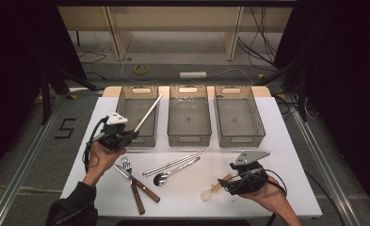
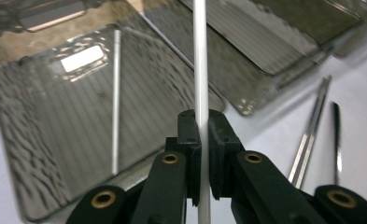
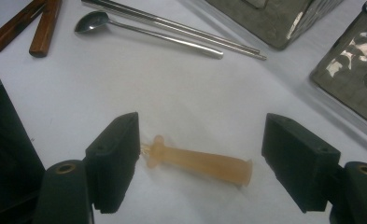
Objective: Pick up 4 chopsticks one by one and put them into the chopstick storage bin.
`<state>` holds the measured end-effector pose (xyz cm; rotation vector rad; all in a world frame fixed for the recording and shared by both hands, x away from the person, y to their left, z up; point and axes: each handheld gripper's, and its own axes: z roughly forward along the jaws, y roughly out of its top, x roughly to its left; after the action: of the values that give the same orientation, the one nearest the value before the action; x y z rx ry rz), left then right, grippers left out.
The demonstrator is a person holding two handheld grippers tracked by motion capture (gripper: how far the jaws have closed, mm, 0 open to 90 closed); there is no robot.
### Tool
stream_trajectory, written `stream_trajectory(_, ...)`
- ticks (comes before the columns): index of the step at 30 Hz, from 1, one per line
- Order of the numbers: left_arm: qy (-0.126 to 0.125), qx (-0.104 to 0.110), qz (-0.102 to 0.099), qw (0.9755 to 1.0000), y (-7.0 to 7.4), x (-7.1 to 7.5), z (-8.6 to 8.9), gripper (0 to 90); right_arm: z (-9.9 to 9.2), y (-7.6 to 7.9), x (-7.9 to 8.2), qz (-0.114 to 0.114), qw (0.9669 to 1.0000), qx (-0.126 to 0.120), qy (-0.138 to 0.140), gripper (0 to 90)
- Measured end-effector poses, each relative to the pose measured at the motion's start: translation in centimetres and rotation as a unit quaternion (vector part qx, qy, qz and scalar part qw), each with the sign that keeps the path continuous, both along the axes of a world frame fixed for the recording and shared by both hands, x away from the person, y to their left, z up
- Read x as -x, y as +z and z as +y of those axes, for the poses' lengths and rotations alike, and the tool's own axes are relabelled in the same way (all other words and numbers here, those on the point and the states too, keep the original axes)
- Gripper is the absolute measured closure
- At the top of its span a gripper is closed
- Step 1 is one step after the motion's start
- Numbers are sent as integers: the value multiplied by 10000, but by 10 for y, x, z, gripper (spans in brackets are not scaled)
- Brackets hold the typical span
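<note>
My left gripper (image 1: pixel 132 134) (image 2: pixel 201 128) is shut on a thin white rod (image 1: pixel 148 114) (image 2: pixel 200 60). The rod slants up and away over the left clear bin (image 1: pixel 126 101) (image 2: pixel 13 140), where a second thin rod (image 2: pixel 116 102) lies on the floor. My right gripper (image 1: pixel 230 181) (image 3: pixel 202 142) is open near the table's front right. Its jaws stand wide on either side of an orange plastic handle (image 1: pixel 219 184) (image 3: pixel 200 161) that lies flat on the white table, and neither pad touches it.
Middle bin (image 1: pixel 188 89) and right bin (image 1: pixel 231 90) stand at the back, both bare inside. On the table lie metal chopsticks (image 1: pixel 175 163) (image 3: pixel 172 23), a spoon (image 1: pixel 173 172) (image 3: pixel 139 30), and a wooden-handled knife and fork (image 1: pixel 142 187) (image 3: pixel 27 25).
</note>
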<state>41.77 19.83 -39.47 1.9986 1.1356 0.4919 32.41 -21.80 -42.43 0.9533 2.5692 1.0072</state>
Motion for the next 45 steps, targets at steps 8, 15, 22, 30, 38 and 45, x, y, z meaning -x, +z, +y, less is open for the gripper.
stream_trajectory(8,342,76,30,9994,5,-22,9,847,1,-2,4,17,10000,-22,-19,287)
stream_trajectory(15,491,-14,103,9987,5,-39,9,847,3,-2,8,-8,9999,-114,-25,284)
stream_trajectory(22,620,31,179,9979,4,-58,7,847,2,-1,10,-63,9996,-265,-64,281)
stream_trajectory(30,818,-25,300,9962,3,-76,9,847,2,-4,13,-62,9995,-292,-78,276)
stream_trajectory(38,996,-2,474,9939,-5,-92,13,846,3,-5,14,-41,9996,-292,-48,277)
stream_trajectory(45,1135,-89,636,9915,-14,-103,13,845,3,-6,15,-29,9996,-279,-25,277)
